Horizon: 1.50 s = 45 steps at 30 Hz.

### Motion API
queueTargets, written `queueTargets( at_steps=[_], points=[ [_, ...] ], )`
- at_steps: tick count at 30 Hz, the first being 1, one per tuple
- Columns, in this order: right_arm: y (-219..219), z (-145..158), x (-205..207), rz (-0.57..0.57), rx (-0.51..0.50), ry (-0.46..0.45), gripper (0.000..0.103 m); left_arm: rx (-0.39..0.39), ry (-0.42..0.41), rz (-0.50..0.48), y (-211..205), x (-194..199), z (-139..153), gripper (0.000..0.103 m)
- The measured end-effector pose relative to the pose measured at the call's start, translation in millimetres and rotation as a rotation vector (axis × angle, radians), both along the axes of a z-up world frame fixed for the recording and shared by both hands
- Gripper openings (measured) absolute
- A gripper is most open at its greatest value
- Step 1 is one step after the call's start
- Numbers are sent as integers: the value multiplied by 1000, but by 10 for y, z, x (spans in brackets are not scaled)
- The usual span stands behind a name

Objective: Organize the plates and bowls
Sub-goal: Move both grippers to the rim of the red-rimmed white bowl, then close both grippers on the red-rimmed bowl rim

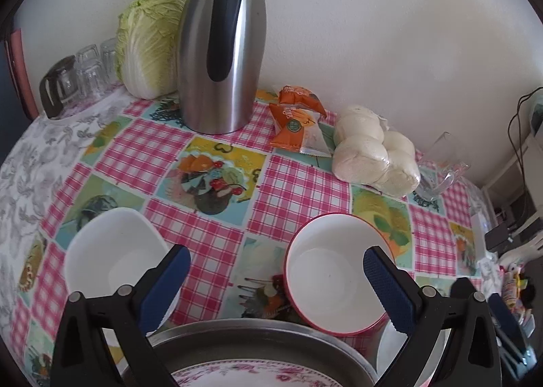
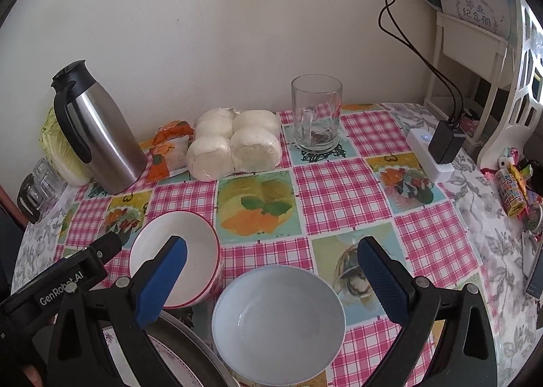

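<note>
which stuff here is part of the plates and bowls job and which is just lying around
Job:
red-rimmed bowl
square white bowl
pale blue bowl
floral plate
metal tray

Lying about:
thermos jug
cabbage
steamed buns
glass mug
snack packets

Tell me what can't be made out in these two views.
- Floral plate: cut off by the bottom edge, both views.
- Cabbage: mostly behind the thermos, right view.
- Glasses: blurred at the left rim, count unclear.
- Box label: too small to read.
</note>
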State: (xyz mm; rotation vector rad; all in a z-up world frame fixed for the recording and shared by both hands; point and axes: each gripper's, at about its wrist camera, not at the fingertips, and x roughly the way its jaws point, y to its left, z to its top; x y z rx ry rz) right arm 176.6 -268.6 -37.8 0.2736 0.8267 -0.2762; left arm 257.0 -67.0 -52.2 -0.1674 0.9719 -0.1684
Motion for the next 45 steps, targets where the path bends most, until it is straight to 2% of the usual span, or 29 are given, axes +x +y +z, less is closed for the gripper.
queueTargets(
  at_steps=[3, 5, 7, 10, 13, 16, 22, 30, 33, 39, 45],
  points=[
    [15, -102, 71, 20, 25, 10, 97, 9, 33, -26, -35, 63, -69, 103],
    [19, -170, 114, 30, 39, 27, 88, 1, 50, -31, -36, 89, -123, 103],
    [32, -233, 159, 43, 47, 41, 75, 43, 54, -48, -91, 106, -162, 102],
    [68, -306, 217, 74, 67, 46, 63, 88, 44, -70, -152, 111, -199, 90],
    [114, -392, 280, 103, 85, 59, 54, 59, 71, -72, -148, 151, -274, 85],
    [172, -469, 333, 130, 84, 77, 41, 55, 87, -83, -159, 180, -337, 74],
    [279, -551, 399, 177, 85, 97, 30, 76, 100, -124, -226, 185, -395, 56],
    [349, -611, 442, 225, 86, 131, 25, 97, 134, -159, -296, 173, -488, 36],
    [361, -638, 455, 239, 89, 140, 19, 93, 157, -157, -281, 187, -539, 34],
    [320, -669, 460, 244, 119, 126, 17, 80, 202, -157, -265, 201, -654, 27],
    [299, -697, 490, 253, 143, 121, 17, 69, 214, -160, -257, 218, -672, 24]
  ],
)
